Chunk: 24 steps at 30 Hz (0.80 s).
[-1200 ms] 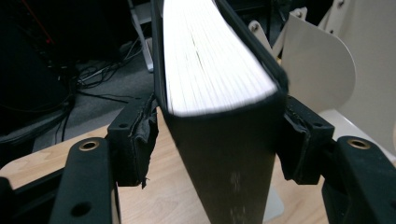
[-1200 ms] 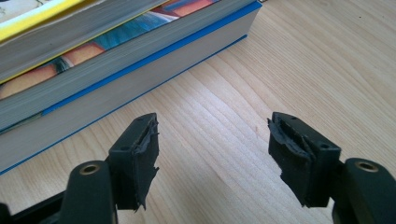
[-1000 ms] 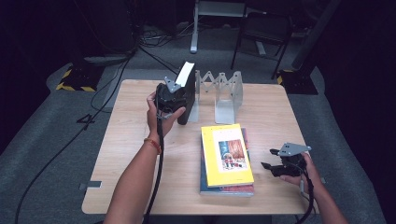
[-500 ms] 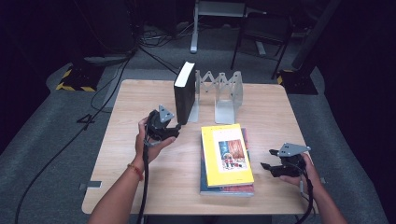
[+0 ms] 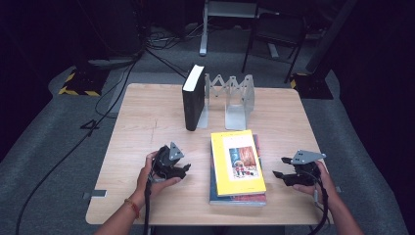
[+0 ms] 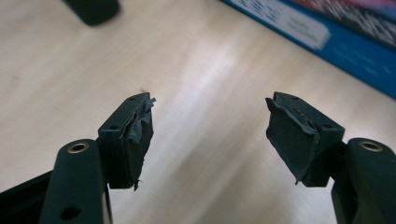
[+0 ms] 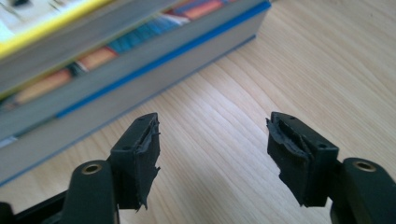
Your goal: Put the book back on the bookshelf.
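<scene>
Left gripper [image 5: 185, 171] now low beside book stack [image 5: 238, 164], fingers apart like right gripper's [image 5: 278, 168]; black book [image 5: 193, 97] upright in rack [image 5: 236, 95].

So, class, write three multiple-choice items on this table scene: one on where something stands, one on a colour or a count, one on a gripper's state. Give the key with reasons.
1. Where does the black book stand?
A. Upright at the left end of the metal book rack
B. Flat on the book stack
C. In the right gripper

2. What colour is the top book of the stack?
A. Red
B. Yellow
C. Green

3. What is the state of the left gripper?
A. Shut on a book
B. Shut on nothing
C. Open, with nothing between its fingers

Key:
1 A, the high view shows it upright against the rack's left end.
2 B, its cover is yellow.
3 C, the left gripper view shows bare table between the spread fingers.
</scene>
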Available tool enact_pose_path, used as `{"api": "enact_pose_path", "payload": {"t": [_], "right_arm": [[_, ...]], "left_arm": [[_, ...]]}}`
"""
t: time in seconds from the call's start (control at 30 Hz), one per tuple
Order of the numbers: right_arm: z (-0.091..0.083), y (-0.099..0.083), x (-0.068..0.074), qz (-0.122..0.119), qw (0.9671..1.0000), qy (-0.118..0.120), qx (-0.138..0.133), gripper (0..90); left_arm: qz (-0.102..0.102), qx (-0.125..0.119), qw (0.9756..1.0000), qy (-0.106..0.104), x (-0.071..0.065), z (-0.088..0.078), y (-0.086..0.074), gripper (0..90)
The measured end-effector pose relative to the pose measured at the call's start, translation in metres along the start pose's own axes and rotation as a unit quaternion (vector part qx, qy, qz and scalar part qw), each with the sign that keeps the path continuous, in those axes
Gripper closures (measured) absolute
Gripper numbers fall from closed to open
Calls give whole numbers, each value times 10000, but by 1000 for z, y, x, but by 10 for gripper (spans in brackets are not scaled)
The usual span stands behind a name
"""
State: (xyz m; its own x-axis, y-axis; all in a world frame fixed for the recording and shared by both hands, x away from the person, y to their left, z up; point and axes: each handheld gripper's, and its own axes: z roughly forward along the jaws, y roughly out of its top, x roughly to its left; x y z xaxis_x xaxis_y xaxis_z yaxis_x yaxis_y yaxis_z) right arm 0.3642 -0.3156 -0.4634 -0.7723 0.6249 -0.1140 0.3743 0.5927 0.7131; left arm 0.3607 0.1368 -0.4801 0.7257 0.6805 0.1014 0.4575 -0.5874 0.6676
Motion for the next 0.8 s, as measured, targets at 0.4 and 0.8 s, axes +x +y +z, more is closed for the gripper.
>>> {"api": "enact_pose_path", "payload": {"t": [0.4,0.8], "right_arm": [[-20,21,22,-243,9965,659,-455,460],[-29,37,61,-949,9836,1521,173,466]], "left_arm": [[-319,-160,9989,-318,-10,3,-27,290],[-219,-179,9979,-590,-5,7,-27,205]]}}
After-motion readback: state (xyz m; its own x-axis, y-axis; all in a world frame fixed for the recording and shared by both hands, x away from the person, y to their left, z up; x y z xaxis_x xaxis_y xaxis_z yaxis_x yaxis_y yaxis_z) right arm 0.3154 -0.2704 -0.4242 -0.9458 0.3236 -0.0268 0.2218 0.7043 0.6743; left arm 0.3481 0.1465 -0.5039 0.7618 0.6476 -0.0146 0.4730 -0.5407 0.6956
